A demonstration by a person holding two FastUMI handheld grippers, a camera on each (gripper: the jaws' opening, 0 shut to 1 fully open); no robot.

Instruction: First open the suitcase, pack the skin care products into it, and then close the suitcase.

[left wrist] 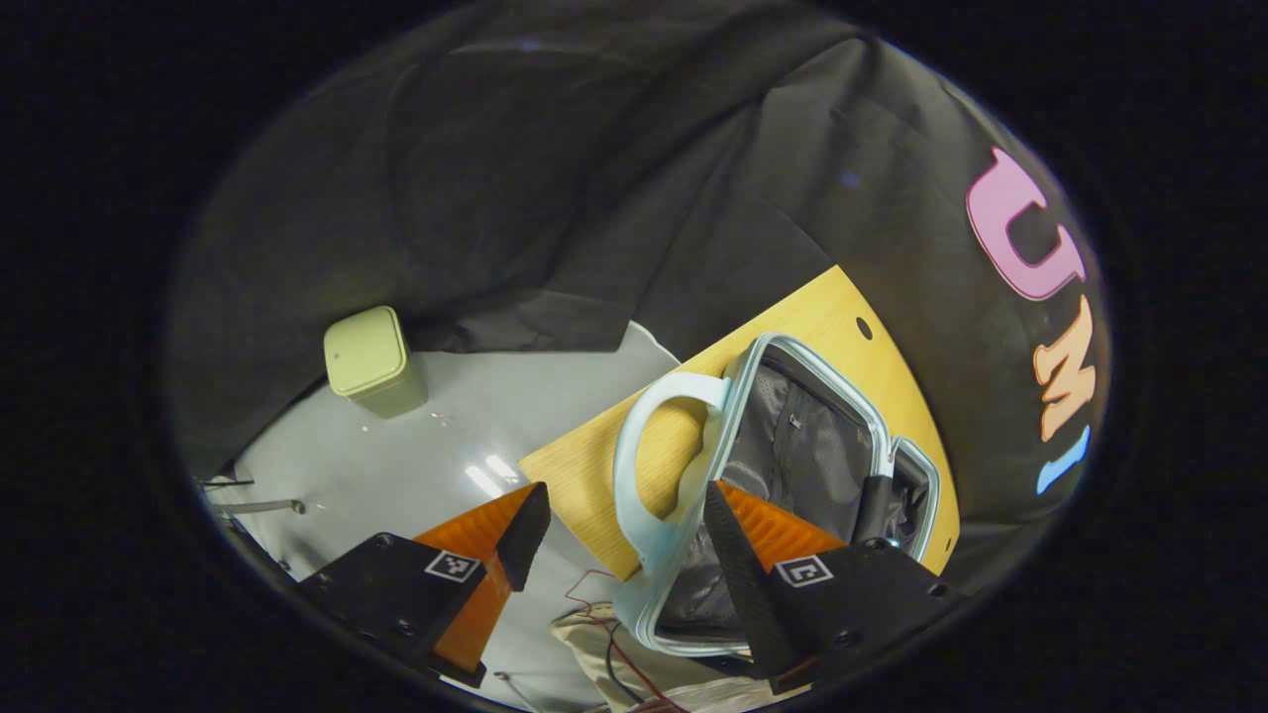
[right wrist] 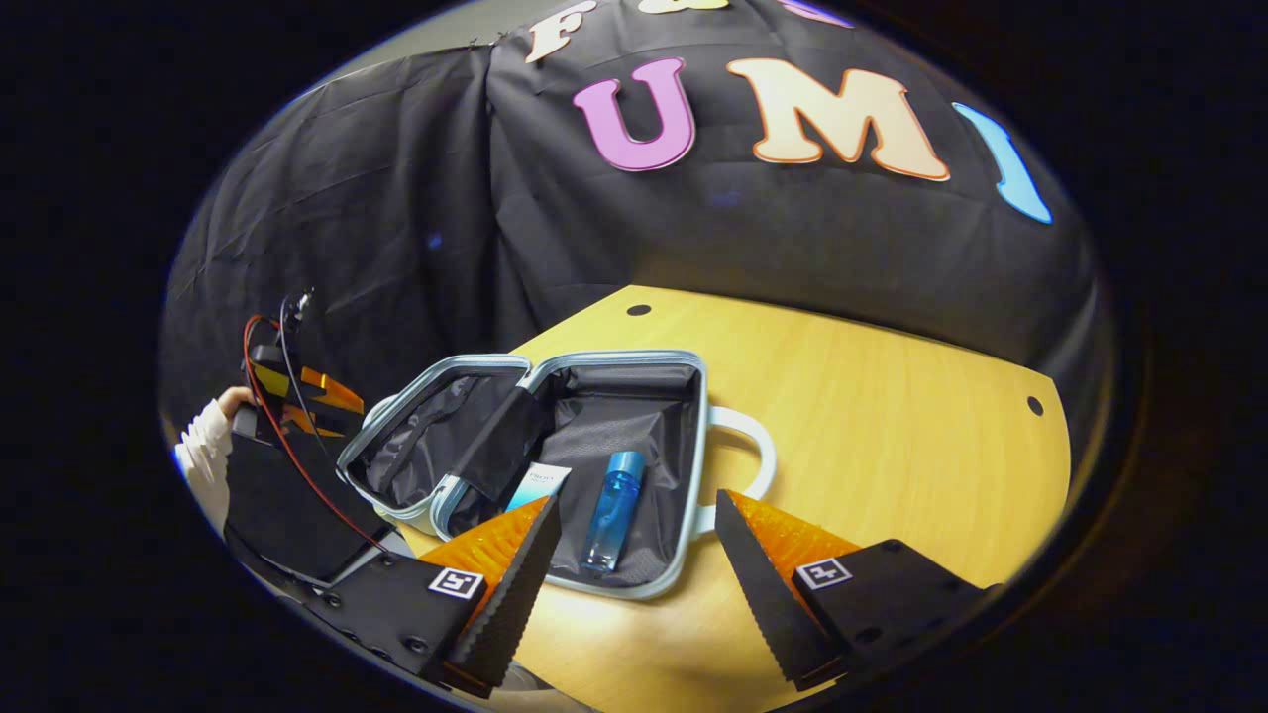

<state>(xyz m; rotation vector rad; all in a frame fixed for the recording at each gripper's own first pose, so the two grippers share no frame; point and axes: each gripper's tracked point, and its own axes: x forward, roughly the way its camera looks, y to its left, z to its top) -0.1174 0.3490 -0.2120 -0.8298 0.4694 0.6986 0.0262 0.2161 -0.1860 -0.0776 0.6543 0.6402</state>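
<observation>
**Wooden table, open suitcase, both claws empty**

Black cloth walls close round a pale wooden table (right wrist: 872, 396). In the right gripper view, the right gripper (right wrist: 634, 564) sits at the bottom centre, its jaws spread wide with nothing between them. Just above it, at centre frame, lies the suitcase (right wrist: 684, 396), a small pale-blue hard-shell case spread open flat. Its dark fabric lining shows in both halves, and its loop handle (right wrist: 753, 446) points toward the right. Inside the nearer half lie a blue bottle (right wrist: 611, 510) and, beside it to the left, a white box (right wrist: 540, 485) with blue print too small to read.

In the left gripper view, the left gripper (left wrist: 614, 520) at lower centre is likewise open and empty, with the case's handle and rim just beyond its fingers. A pale green bin (left wrist: 371, 361) stands on the grey floor at middle left.

The shell looks rigid, light and smooth, so likely slippery. The raised lid's rim or the handle seems the best hold for closing. The bottle may roll as the lid comes over.
</observation>
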